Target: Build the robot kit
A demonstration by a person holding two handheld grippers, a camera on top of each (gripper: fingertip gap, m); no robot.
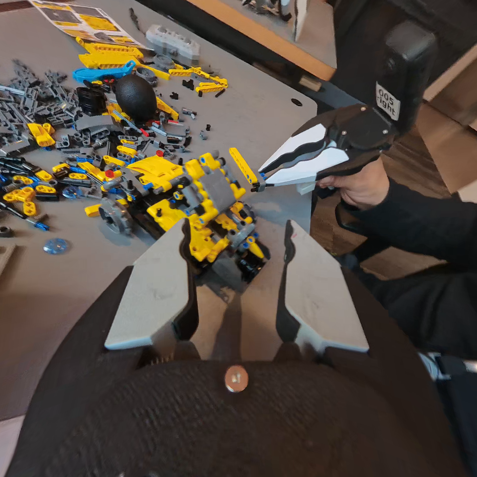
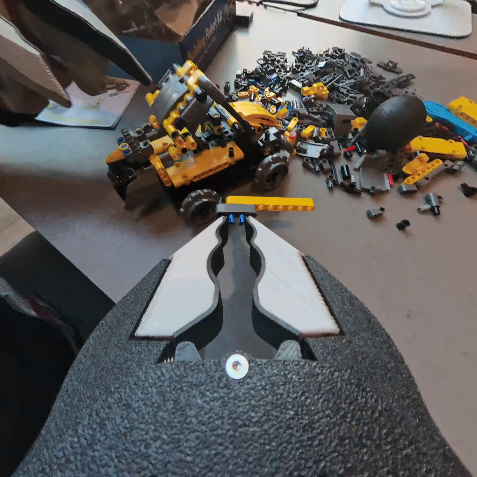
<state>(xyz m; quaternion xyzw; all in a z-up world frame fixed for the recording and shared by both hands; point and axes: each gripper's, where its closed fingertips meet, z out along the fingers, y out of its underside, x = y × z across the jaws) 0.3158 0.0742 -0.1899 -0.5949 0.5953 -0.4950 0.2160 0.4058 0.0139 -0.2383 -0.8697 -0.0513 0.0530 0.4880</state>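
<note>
Right gripper (image 2: 235, 219): jaws closed on two blue pins (image 2: 236, 219) set in a short grey piece (image 2: 236, 208). A yellow beam (image 2: 271, 203) is joined to that piece. The assembly hangs above the bench (image 2: 361, 258), just beside the yellow model vehicle (image 2: 196, 144), not touching it.

Left gripper (image 1: 237, 224): jaws wide open, straddling the vehicle's near end. One finger is against it, the other looks clear.

Beyond: loose parts pile (image 1: 77, 144), black egg-shaped object (image 1: 135, 96), printed sheet (image 1: 77, 20).
</note>
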